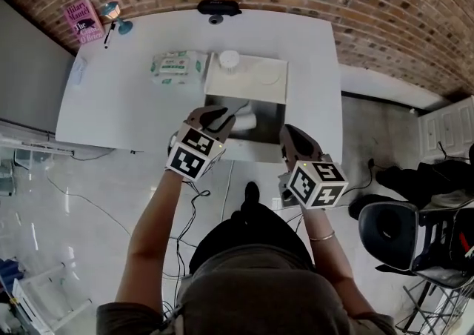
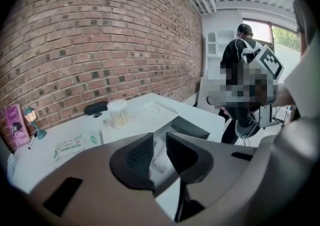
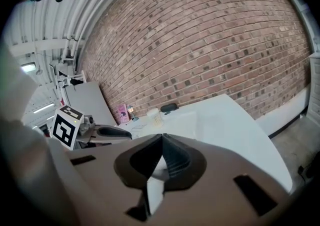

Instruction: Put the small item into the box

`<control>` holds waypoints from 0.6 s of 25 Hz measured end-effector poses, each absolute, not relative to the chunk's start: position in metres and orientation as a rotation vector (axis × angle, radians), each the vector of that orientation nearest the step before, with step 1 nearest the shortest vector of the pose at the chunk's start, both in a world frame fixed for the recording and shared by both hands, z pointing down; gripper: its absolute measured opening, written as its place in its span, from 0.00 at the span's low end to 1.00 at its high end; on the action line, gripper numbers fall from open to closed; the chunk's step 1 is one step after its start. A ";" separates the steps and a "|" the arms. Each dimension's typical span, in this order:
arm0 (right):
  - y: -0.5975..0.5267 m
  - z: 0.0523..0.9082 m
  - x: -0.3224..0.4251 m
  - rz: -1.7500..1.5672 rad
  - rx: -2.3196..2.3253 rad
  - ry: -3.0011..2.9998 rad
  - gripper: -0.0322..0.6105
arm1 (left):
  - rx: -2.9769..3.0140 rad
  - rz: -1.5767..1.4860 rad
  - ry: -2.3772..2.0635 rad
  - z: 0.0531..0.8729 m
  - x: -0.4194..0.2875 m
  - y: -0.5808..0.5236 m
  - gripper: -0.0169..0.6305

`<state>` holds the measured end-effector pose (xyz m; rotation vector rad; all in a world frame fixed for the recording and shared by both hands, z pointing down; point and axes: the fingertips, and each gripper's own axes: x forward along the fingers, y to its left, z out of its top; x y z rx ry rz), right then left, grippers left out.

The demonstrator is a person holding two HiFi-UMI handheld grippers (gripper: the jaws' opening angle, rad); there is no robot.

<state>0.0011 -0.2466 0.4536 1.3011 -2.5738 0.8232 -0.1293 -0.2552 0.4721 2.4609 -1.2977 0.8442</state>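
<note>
Left claw (image 2: 160, 145): jaws a narrow gap apart, nothing clamped that I can see. Tips hang over the near-left part of the box (image 1: 270, 124), pointing down and in.

Right claw (image 3: 161, 142): jaws pressed together at the tips, empty. It sits just beside the box's near-right corner, outside it.

My read of the step: release and clear out. To do it well:
- Leave the left jaws parted. Closing now risks nipping the item again.
- Lift straight up before pulling toward the body, since the near wall is right under the tips.
- Don't sweep left-right. The item looks light, so a brush would likely shove it or drag it up the wall.
- The right claw has no job here. Hold it off the wall so the box doesn't shift.

Item (image 1: 249, 119): white and small, lying on the box floor at about mid-width. It's just beyond and below the left tips, and in the left gripper view it shows through the jaw gap. It's near them, and whether a jaw touches it I can't tell. It's well apart from the right claw, with the box wall between.

Further out, the white lid (image 1: 255, 78) lies flat behind the box against its far edge. A swab jar (image 1: 229, 60) stands on its far-left corner. Wipes (image 1: 176, 65) lie left of the lid on the table (image 1: 133, 111), clear of the exit path.
</note>
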 end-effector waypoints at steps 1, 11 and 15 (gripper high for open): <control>-0.246 0.453 0.000 0.817 1.295 -2.578 0.06 | 2.453 0.823 -1.319 0.471 -0.131 -0.253 0.16; -0.239 0.443 -0.007 0.757 1.256 -2.598 0.06 | 2.371 0.609 -1.499 0.451 -0.153 -0.232 0.09; -0.236 0.438 -0.011 0.739 1.247 -2.611 0.06 | 2.335 0.531 -1.546 0.445 -0.161 -0.223 0.08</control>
